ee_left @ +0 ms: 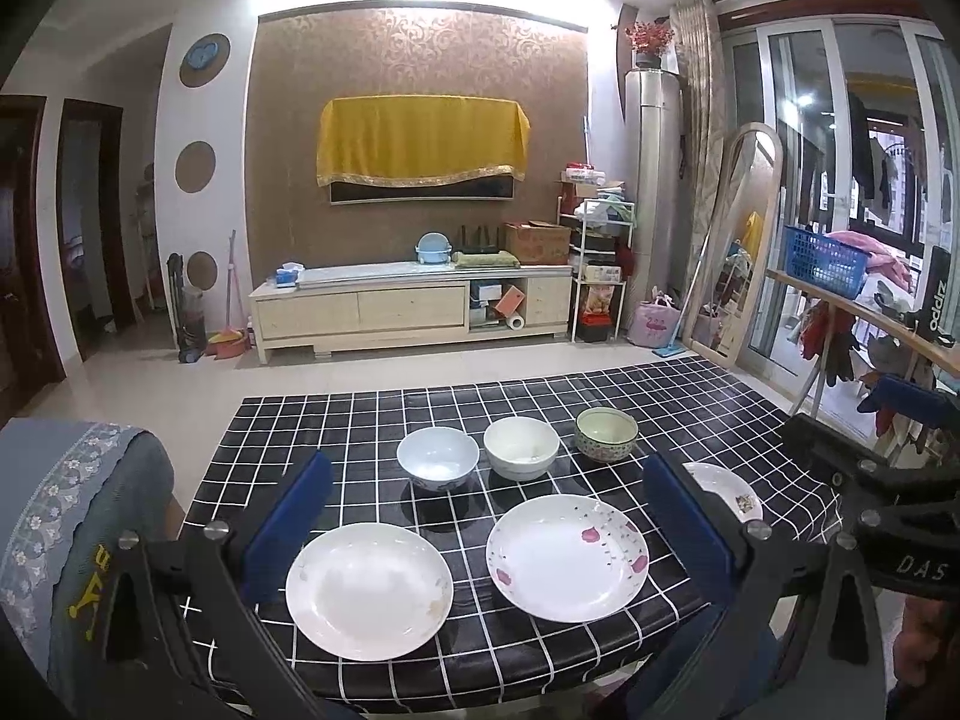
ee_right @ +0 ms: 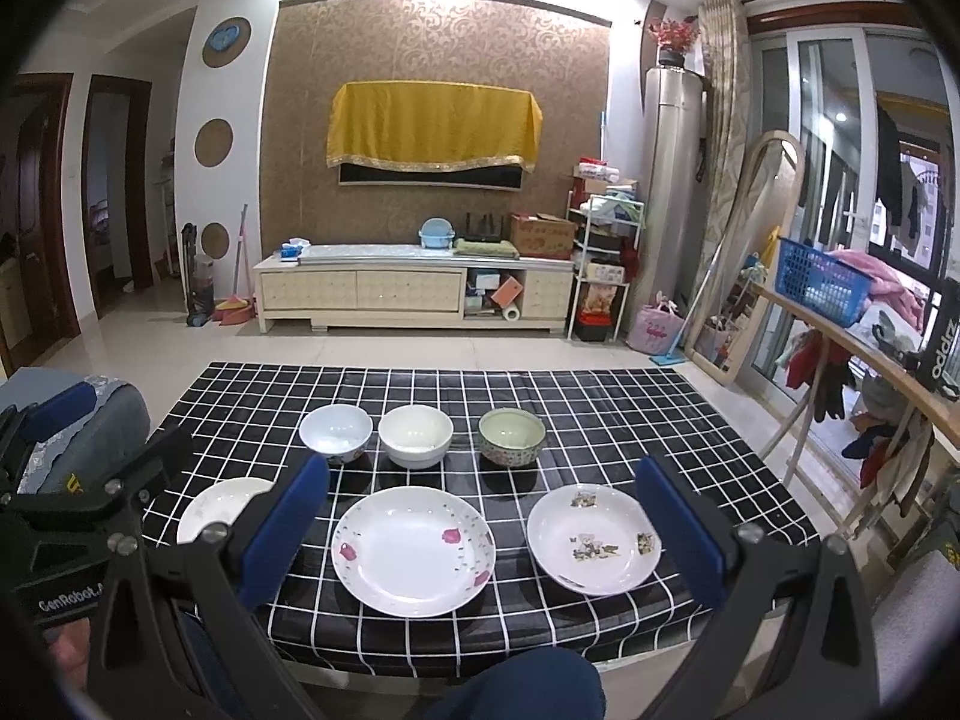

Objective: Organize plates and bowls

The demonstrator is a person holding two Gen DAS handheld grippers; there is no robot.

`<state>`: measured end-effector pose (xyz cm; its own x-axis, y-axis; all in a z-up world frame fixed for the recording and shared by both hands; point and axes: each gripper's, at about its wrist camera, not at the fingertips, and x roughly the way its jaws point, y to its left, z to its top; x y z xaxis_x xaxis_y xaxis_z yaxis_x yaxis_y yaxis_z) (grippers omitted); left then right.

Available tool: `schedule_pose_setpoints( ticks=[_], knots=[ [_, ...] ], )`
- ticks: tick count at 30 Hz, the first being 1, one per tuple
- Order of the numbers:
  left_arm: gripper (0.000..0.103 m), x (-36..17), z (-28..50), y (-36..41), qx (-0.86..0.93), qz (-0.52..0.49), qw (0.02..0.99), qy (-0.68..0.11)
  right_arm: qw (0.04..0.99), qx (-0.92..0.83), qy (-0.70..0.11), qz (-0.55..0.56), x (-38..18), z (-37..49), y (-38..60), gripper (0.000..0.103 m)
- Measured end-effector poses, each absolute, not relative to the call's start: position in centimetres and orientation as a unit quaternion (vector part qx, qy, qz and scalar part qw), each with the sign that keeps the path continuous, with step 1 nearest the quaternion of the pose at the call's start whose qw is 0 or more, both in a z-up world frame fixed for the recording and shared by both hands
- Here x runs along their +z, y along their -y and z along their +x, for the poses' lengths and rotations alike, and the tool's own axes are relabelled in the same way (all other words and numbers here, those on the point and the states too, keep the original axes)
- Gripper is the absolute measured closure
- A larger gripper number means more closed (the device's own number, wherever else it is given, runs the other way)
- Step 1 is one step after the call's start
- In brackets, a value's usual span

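Note:
Three plates lie in a row at the table's near edge: a plain white plate point(ee_left: 369, 591) point(ee_right: 225, 507) at left, a pink-flower plate point(ee_left: 567, 558) point(ee_right: 414, 549) in the middle, a picture plate point(ee_right: 594, 546) point(ee_left: 729, 489) at right. Behind them stand three bowls: a pale blue bowl point(ee_left: 438, 459) point(ee_right: 335, 432), a white bowl point(ee_left: 521, 447) point(ee_right: 415, 435) and a green patterned bowl point(ee_left: 606, 433) point(ee_right: 512, 437). My left gripper point(ee_left: 486, 474) is open and empty above the near plates. My right gripper point(ee_right: 483, 480) is open and empty above the plates.
The table has a black cloth with white grid lines point(ee_left: 360, 414). A chair with a blue-grey cover point(ee_left: 66, 510) stands at the left. A wooden rack with a blue basket point(ee_right: 819, 282) stands to the right. A TV cabinet point(ee_right: 414, 294) is far behind.

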<state>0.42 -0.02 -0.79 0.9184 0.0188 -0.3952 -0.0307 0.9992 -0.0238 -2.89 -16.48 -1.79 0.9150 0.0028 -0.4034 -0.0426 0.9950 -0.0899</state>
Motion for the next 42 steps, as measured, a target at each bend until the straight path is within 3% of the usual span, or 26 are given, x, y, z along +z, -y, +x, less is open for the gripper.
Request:
schedule_pose_setpoints(
  ticks=[30, 42],
  knots=[
    [0.001, 0.6, 0.7, 0.2, 0.006, -0.007, 0.979, -0.201, 0.977, 0.014, -0.204, -0.053, -0.5, -3.0, 16.7, 0.000],
    [0.001, 1.6, 4.8, -4.1, 0.019, -0.007, 0.971, -0.239, 0.975, 0.041, -0.203, -0.084, 1.2, 2.0, 13.8, 0.000]
  ],
)
